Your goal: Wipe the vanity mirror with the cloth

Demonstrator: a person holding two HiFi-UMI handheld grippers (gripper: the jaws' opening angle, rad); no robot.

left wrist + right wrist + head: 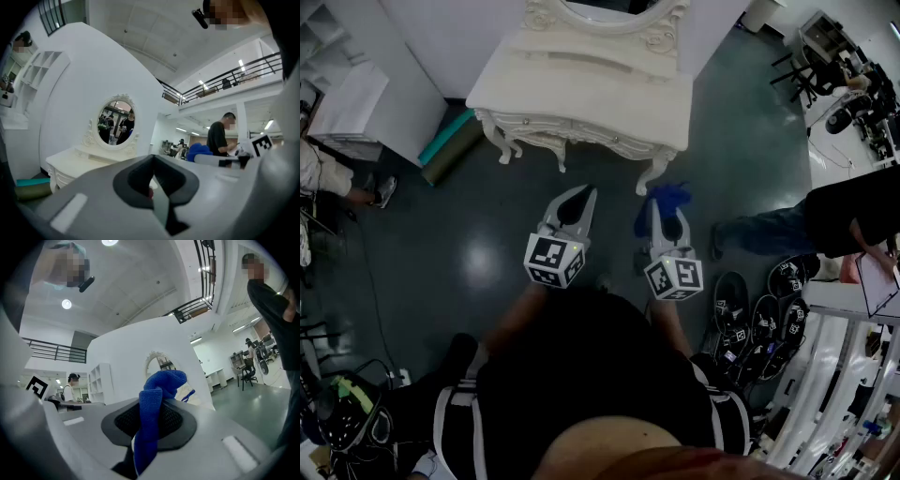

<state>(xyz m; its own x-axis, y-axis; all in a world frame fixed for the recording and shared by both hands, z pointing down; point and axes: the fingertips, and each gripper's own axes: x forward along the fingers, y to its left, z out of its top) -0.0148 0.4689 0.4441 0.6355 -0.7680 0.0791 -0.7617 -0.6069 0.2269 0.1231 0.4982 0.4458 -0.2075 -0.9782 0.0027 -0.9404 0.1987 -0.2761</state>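
The white vanity table (581,80) stands ahead of me against the wall, and its oval mirror (605,11) shows only at the top edge of the head view. The mirror (116,123) is some way off in the left gripper view, and in the right gripper view the mirror (157,363) peeks from behind the cloth. My right gripper (662,208) is shut on the blue cloth (667,197), which sticks up between its jaws (157,399). My left gripper (579,195) is beside it, shut and holding nothing (152,180). Both hover over the floor short of the table.
A person in black (853,211) stands at the right beside white benches. Several spare grippers (759,319) lie at the lower right. Rolled mats (445,141) rest left of the table, near a white shelf unit (347,103) and a seated person (328,173).
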